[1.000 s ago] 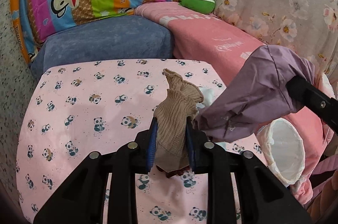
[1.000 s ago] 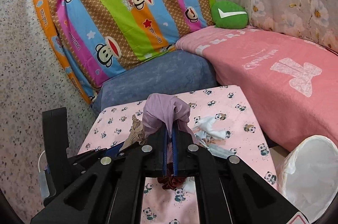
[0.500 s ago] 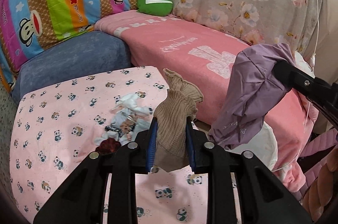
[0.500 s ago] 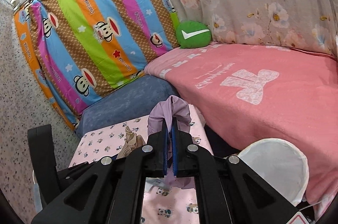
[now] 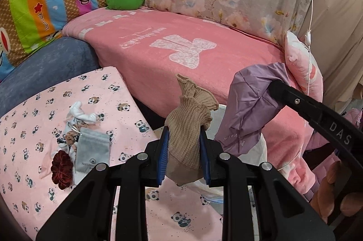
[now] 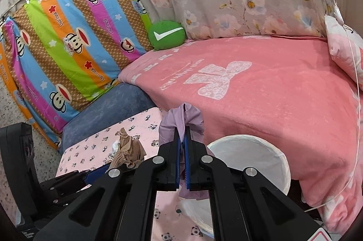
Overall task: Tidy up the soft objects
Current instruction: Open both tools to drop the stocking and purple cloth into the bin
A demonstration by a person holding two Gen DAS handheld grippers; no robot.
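Carry step | left gripper (image 5: 184,147) clamps tan sock (image 5: 187,134), right gripper (image 6: 182,163) pinches lilac cloth (image 6: 181,120) | white bin (image 6: 249,159) at four o'clock (rim open) | centre each over it before you release

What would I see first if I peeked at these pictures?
Two black grabbers, each pinching something soft: the left gripper squeezes a tan sock, the right gripper a floppy purple cloth. Behind them, a green cushion sits on the pink blanket.
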